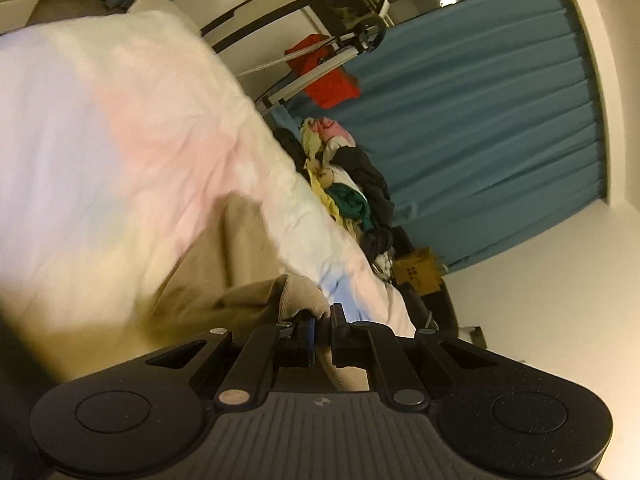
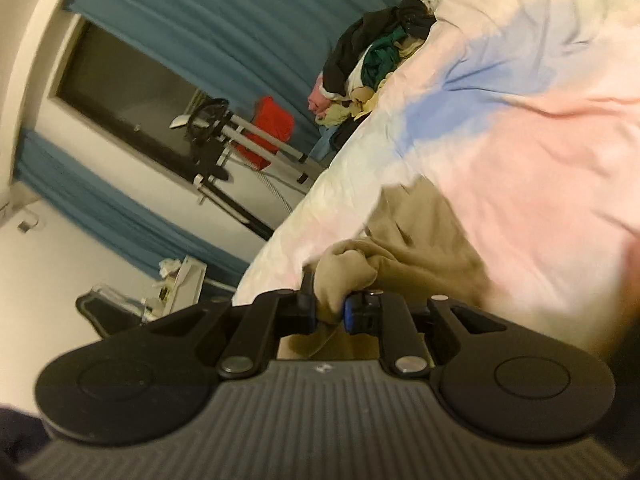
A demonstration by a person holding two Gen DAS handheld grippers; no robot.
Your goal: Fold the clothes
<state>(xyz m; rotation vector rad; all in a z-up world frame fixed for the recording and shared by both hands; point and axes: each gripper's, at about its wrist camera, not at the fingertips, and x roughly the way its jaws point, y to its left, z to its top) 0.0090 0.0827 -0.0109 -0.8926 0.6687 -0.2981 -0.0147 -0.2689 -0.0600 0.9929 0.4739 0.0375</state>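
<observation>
A: We are working over the pastel bedspread (image 1: pixel 120 128), with the heap of unfolded clothes (image 1: pixel 344 188) lying at its far end, and we are holding the beige garment (image 1: pixel 248 240) between both tools. What are we risking?

B: Mostly the bedspread. It is lying loose and wrinkled right under the garment, so if we are dragging instead of lifting, we are likely pulling it along and spoiling any fold.

A: And the garment itself?

B: It is bunching up near both grips and both views are blurring, so I judge we are moving fast. A corner could be slipping free. The left gripper (image 1: pixel 322 320) is pinching only a thin ribbed edge, a cuff or hem by the look of it, with its jaws nearly together. The right gripper (image 2: pixel 330 308) is clamping a thicker wad, so we are holding unevenly and the cloth may be twisting.

A: What is each view giving us that the other is not?

B: The left view is showing a cardboard box (image 1: pixel 416 272) beyond the heap. The right view is showing the metal stand (image 2: pixel 240 136) more clearly and the thicker fold in its jaws. Neither is showing the whole garment, so we are not telling how far the folding is.
</observation>
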